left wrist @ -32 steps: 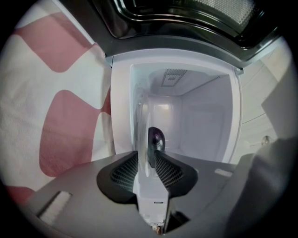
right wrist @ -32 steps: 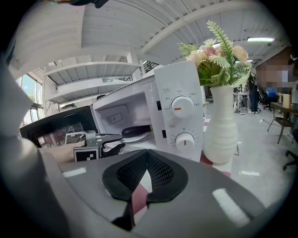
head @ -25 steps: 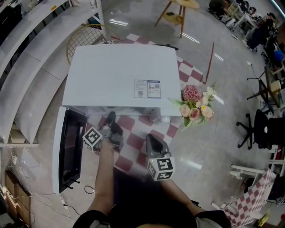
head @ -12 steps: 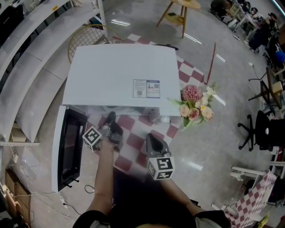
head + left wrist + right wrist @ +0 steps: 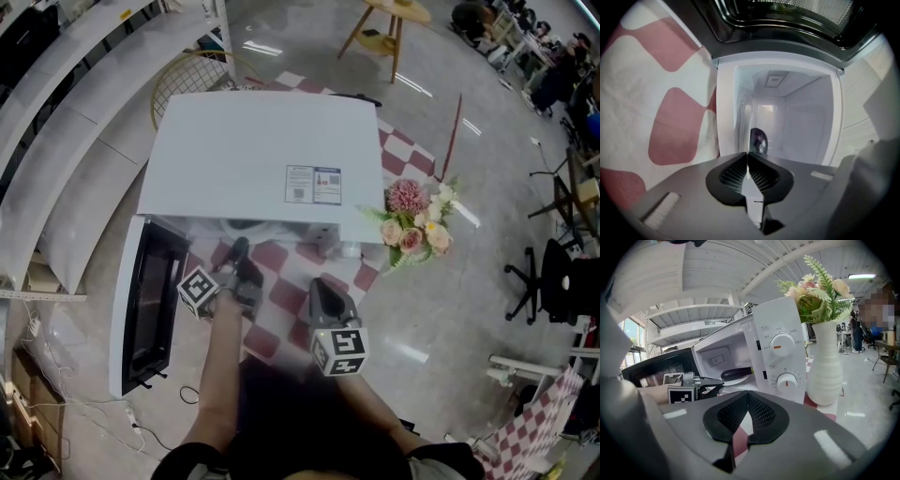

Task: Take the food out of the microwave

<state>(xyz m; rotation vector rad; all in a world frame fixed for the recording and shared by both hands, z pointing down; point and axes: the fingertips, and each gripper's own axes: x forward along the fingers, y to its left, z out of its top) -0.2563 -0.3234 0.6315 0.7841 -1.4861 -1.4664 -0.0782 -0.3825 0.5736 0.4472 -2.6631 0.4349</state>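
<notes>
The white microwave (image 5: 253, 159) stands with its door (image 5: 145, 305) swung open to the left. Inside, a dark purple eggplant (image 5: 736, 373) lies on a white plate (image 5: 740, 379); in the left gripper view the eggplant (image 5: 758, 139) shows end-on, deep in the cavity. My left gripper (image 5: 237, 247) hovers just in front of the opening, short of the eggplant. Its jaws have just been closing and now meet with nothing between them (image 5: 747, 157). My right gripper (image 5: 322, 292) hangs back to the right, shut and empty (image 5: 747, 401), facing the control panel.
A white vase (image 5: 827, 362) of pink flowers (image 5: 412, 225) stands right of the microwave on the red-and-white checked cloth (image 5: 281, 300). The open door's dark window (image 5: 787, 14) bounds the left side. White shelving (image 5: 66, 112) runs along the far left.
Both hands stay where they were in front of the microwave. Only the head camera has shifted a little, so the scene sits slightly lower and further right.
</notes>
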